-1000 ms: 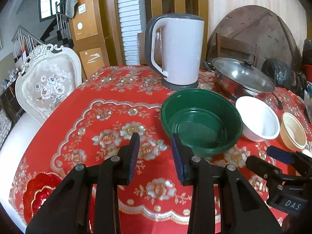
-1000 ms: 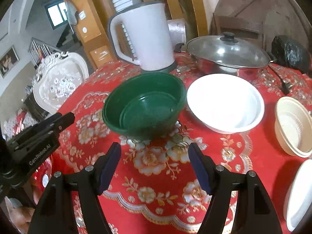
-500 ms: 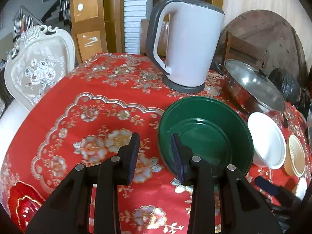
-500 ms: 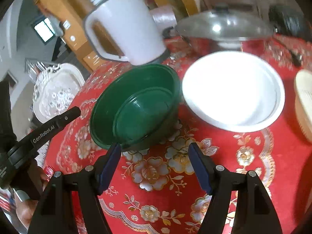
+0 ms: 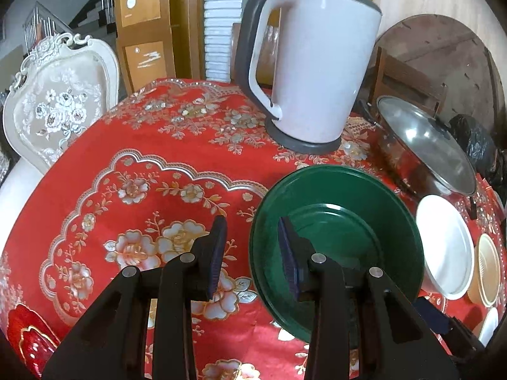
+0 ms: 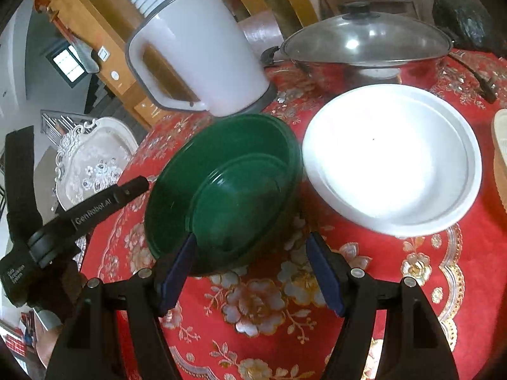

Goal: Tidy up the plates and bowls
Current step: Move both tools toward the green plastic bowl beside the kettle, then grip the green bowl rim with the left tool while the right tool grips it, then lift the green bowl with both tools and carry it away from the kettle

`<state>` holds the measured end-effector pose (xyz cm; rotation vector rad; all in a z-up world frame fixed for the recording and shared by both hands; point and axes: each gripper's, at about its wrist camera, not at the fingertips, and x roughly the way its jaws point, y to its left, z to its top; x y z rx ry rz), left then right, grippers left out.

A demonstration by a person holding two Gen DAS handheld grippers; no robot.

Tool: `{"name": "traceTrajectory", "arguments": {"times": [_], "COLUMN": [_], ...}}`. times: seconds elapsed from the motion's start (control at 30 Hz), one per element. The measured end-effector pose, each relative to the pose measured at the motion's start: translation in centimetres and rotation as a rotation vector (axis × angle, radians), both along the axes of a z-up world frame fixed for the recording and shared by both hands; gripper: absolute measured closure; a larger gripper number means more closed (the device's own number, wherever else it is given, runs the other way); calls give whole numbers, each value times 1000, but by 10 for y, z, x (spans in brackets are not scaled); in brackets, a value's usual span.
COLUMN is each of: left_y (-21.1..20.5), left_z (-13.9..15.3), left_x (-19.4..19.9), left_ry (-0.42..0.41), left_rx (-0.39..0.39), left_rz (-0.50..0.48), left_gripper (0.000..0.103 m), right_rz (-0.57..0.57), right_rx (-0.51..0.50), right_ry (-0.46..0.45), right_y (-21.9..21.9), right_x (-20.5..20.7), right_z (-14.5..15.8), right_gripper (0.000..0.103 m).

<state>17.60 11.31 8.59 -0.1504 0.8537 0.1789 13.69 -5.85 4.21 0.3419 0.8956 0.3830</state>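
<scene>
I see a red floral tablecloth (image 5: 142,145) with free cloth at the left; a kettle (image 5: 313,63) stands behind. My left gripper (image 5: 252,253) is parted across the green bowl (image 5: 348,221) rim; my right gripper (image 6: 253,269) is released near it.

- The green bowl (image 5: 364,221), straddled at its rim by the left gripper (image 5: 252,255), looked like smooth, glossy plastic.
- The white bowl (image 6: 393,158), ahead and right of the right gripper's (image 6: 253,272) jaws, had a smooth, faintly shiny surface.
- The kettle (image 5: 313,63) beyond the green bowl showed a pale satin body with a matt grey handle trim and base.
- The pot lid (image 6: 367,41) was polished metal, with bright reflections.
- The tablecloth (image 5: 142,164) under both jaws was red cloth with metallic-looking floral print.
- Both grippers' bodies were matt black plastic; their pads (image 6: 323,272) looked ribbed, dark blue.
</scene>
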Motion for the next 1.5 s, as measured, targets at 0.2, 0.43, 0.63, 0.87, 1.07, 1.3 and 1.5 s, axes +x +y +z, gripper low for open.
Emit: {"name": "traceTrajectory", "arguments": {"times": [0.2,0.43,0.63,0.87,1.07,1.3,1.5], "left_y": [-6,-10,-14,-18,-15,-18,-18], "left_z": [-13,-31,-39,-47,-44,-33,-23], "left_x": [13,25,29,26,14,-14,-39], "left_ry": [48,115,146,176,198,180,157], "left_rx": [30,41,45,39,-4,-9,-17], "left_rz": [-7,-12,-33,-67,-85,-93,-100], "left_gripper": [70,70,70,70,75,75,75], "right_rz": [-20,4,39,70,62,68,83], "right_rx": [-27,-63,-102,-163,-169,-196,-188], "right_ry": [19,11,-1,-10,-13,-46,-42], "right_y": [6,11,19,24,18,20,23], "right_x": [10,15,15,13,8,-12,-25], "right_z": [-7,-12,-14,-13,-9,3,5], "right_gripper": [31,31,32,40,46,46,46]}}
